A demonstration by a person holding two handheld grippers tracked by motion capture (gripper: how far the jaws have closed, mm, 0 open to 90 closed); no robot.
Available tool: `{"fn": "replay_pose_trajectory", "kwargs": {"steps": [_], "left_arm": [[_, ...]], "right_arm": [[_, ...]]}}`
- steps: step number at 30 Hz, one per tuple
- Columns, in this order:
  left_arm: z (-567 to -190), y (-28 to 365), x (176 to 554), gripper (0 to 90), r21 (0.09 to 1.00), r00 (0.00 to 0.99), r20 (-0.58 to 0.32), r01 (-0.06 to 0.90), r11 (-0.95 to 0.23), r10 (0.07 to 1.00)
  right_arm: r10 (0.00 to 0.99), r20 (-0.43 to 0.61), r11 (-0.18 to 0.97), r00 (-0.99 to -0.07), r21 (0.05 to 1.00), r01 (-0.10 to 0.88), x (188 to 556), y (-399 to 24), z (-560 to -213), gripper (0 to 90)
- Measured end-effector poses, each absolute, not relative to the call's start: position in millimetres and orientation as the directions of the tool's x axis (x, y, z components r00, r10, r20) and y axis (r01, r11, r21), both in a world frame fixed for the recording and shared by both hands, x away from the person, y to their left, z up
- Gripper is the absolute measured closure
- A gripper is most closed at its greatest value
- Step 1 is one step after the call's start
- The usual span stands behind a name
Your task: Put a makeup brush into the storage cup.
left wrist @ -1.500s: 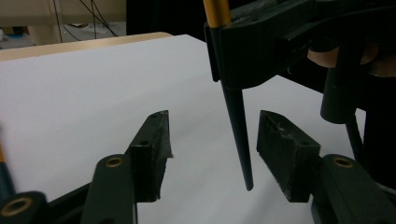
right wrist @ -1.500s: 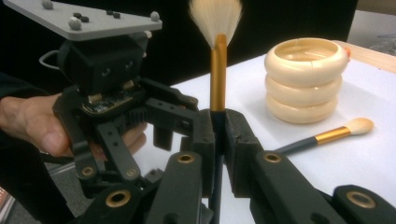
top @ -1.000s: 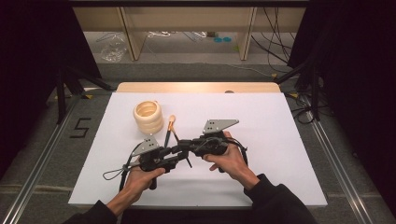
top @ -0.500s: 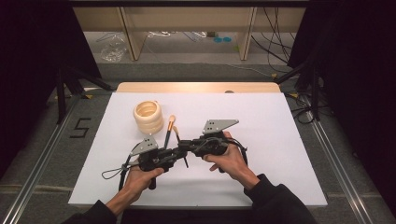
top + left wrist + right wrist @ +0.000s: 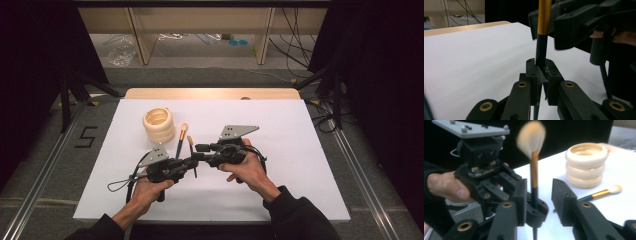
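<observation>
A makeup brush (image 5: 534, 173) with a fluffy pale head, a gold ferrule and a dark handle is held off the white table. My left gripper (image 5: 540, 68) is shut on its dark handle (image 5: 540, 48). My right gripper (image 5: 540, 195) is open, one jaw on each side of the same handle, close against the left gripper (image 5: 534, 208). In the high view both grippers meet at the table's front middle, left gripper (image 5: 191, 163) and right gripper (image 5: 199, 151), with the held brush (image 5: 191, 147) between them. A second brush (image 5: 180, 138) lies flat on the table beside them.
A cream ringed holder (image 5: 158, 123) stands at the back left of the white table (image 5: 300, 150), also seen behind the jaws (image 5: 586, 165). The lying brush (image 5: 600, 193) rests in front of it. Cables trail from both grippers.
</observation>
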State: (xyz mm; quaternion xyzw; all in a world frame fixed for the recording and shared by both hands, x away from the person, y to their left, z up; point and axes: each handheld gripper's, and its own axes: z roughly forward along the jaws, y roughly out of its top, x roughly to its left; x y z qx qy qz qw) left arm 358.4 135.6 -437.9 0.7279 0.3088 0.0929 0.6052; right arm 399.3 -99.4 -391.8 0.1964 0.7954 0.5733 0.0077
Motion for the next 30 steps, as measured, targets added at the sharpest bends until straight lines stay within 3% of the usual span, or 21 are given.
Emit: {"fn": "replay_pose_trajectory", "kwargs": {"steps": [9, 22, 30], "left_arm": [[-436.2, 143.9, 362.5, 83.6, 0.937, 0.773, -0.210, 0.334, -0.103, 0.599], [-435.8, 151.7, 367.2, 83.6, 0.932, 0.748, -0.201, 0.345, -0.112, 0.633], [-434.9, 156.6, 369.6, 83.6, 0.930, 0.732, -0.203, 0.351, -0.105, 0.650]], "right_arm": [[0.429, 0.125, 0.290, -0.895, 0.919, 0.268, 398.8, -116.3, -386.2, 46.1], [0.586, 0.110, 0.270, -0.803, 0.908, 0.321, 401.6, -153.3, -396.8, 34.0], [0.620, 0.108, 0.275, -0.777, 0.898, 0.344, 396.1, -167.2, -405.1, 29.6]]}}
